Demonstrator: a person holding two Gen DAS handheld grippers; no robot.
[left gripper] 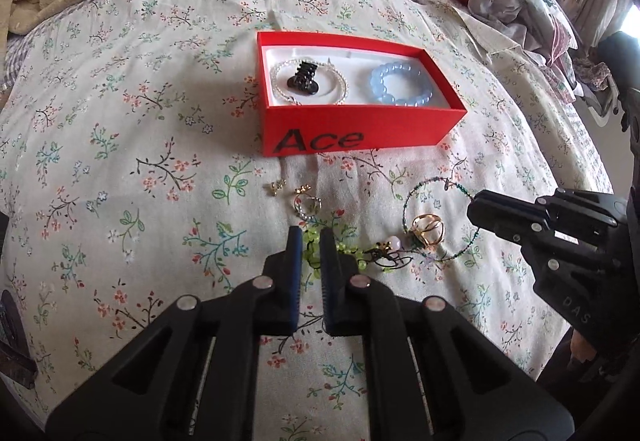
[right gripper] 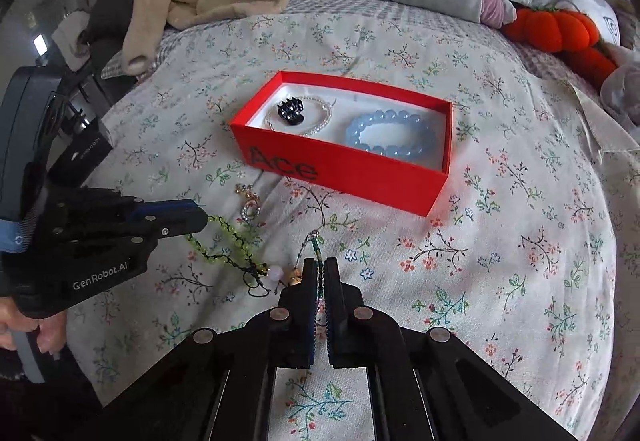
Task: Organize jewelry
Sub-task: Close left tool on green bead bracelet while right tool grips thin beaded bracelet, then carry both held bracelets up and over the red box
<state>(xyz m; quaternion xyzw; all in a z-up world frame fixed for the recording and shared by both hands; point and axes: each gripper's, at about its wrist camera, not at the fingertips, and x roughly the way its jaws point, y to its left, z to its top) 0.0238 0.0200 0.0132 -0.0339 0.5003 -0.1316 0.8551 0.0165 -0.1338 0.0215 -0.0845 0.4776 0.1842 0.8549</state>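
Floral bedding covers the bed (left gripper: pixel 120 121), with pillows and an orange plush at the top of both frames. At the lower middle of the left wrist view, the left tool (left gripper: pixel 307 237) stands with its fingers narrowly parted around the green bead bracelet (left gripper: pixel 340 253); whether they press on the beads I cannot tell. At the lower middle of the right wrist view, the right tool (right gripper: pixel 319 273) is nearly closed on the dark green bead necklace (right gripper: pixel 316 241), whose strand runs between the fingers, so it looks pinched.

Just past the tools lie a gold ring (left gripper: pixel 428 229), a small crystal hoop (left gripper: pixel 307 205) and a gold charm (left gripper: pixel 276 187). Beyond them, mid-frame, sits the red box (left gripper: pixel 360 129), already holding a blue bead bracelet (left gripper: pixel 400 89), a pearl strand (left gripper: pixel 280 81) and a black hair claw (left gripper: pixel 304 79).

Judging by this, the sorting is partway done and a pickup is in hand. Next, each strand likely needs lifting clear without snagging its neighbours, then carrying up-frame over the box rim and letting go inside.
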